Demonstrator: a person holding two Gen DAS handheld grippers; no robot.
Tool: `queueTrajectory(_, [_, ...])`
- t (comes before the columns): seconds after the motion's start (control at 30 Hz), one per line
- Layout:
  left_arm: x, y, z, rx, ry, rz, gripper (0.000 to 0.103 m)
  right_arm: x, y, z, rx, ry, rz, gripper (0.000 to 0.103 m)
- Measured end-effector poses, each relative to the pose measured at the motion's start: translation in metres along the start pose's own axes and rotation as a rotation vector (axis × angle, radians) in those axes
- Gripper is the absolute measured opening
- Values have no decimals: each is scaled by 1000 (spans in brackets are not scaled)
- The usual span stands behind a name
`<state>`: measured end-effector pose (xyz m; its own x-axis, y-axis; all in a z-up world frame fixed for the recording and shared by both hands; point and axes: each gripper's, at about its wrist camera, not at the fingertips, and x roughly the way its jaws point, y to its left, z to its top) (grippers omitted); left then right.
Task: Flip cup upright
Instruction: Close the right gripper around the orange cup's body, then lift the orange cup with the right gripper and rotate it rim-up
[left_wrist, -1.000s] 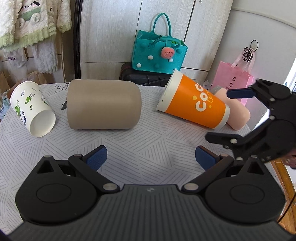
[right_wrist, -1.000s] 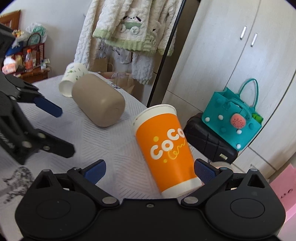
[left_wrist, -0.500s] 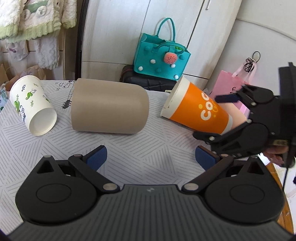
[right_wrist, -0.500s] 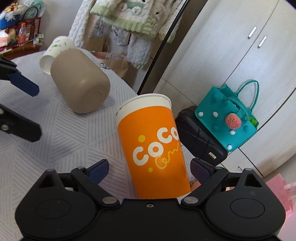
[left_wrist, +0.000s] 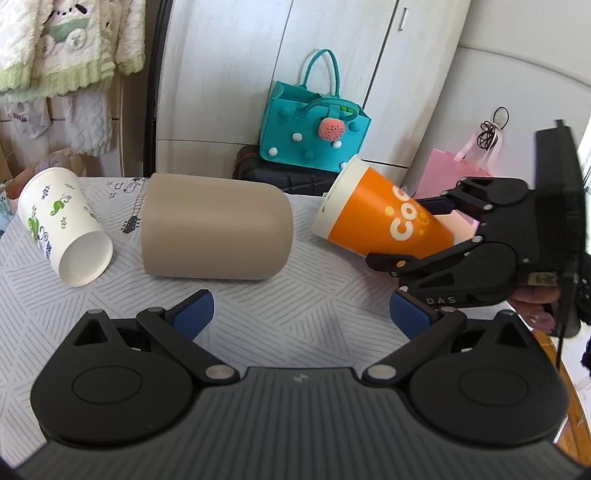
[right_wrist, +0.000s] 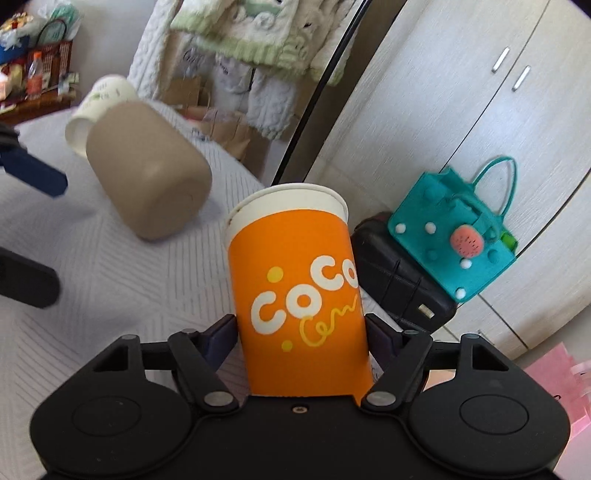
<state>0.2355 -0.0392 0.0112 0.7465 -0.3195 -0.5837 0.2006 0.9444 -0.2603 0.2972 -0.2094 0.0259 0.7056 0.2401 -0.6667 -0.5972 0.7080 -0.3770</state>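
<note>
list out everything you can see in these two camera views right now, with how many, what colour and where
orange cup: 1, orange with white rim and "CoCo" lettering, tilted off the table, gripped near its base
tan cup: 1, beige, lying on its side mid-table
white paper cup: 1, white with green leaf print, on its side at the table's left
tablecloth: 1, white with grey line pattern, covering the table
felt handbag: 1, teal with pompoms, on a black case behind the table
black case: 1, under the handbag
pink bag: 1, behind the right tool
hanging clothes: several, cream and green, upper left
wardrobe: 1, pale wood
left tool: 1, black with blue pads, open over the table
right tool: 1, black, shut on the orange cup
</note>
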Motion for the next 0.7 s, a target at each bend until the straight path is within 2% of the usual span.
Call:
queueTrajectory(0.1, [-6,4,-1,-15,3,-16,103,-12,5,4,40,-3,20,78])
queueTrajectory(0.47, [-40,21,-24,-47,-16,-56,103,-52,40,3,49,-4,-14,78])
queueTrajectory(0.57, [-52,28,-33,-67,-58,-49,103,-60,50,1,74,-1,5,78])
queueTrajectory(0.7, [-64,37,-37,-81,-60,-53,103,-69,61,1,125,23,50,78])
